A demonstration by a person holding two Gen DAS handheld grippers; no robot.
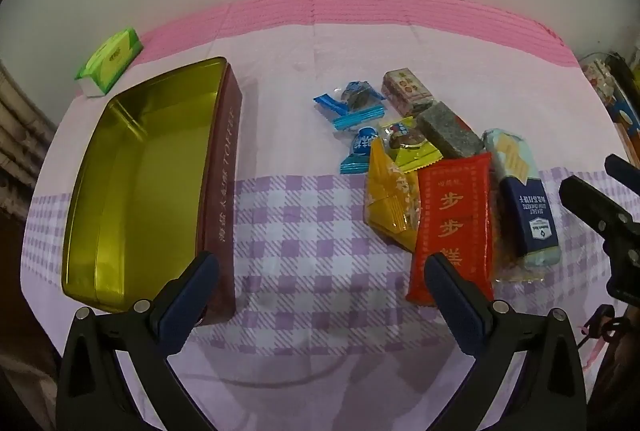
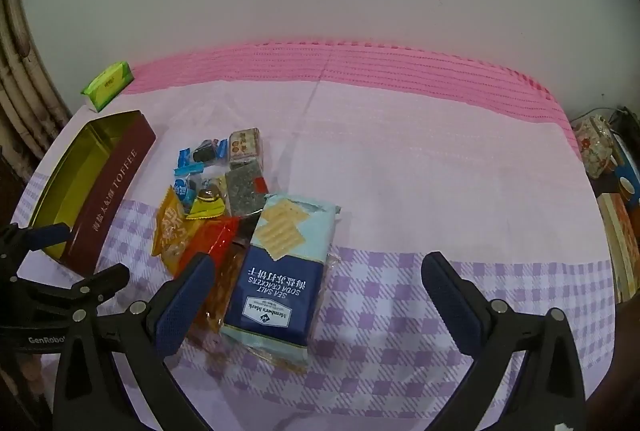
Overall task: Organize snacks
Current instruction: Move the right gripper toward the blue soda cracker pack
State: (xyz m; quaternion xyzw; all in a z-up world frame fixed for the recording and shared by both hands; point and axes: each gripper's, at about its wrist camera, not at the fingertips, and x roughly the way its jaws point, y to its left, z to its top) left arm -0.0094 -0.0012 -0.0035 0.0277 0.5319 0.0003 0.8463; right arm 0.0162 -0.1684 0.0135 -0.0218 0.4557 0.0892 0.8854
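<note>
Both tools, left tool (image 1: 320,287) and right tool (image 2: 318,283), spread wide and empty, hovering over snack pile (image 1: 440,167) beside toffee tin (image 1: 140,171) at frame left.

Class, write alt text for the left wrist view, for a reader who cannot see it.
An open claw hangs over a purple checked tablecloth, holding nothing. To its left stands an empty toffee tin with a gold inside; to its right lies a heap of wrapped snacks, among them a red packet and a blue cracker pack.
</note>
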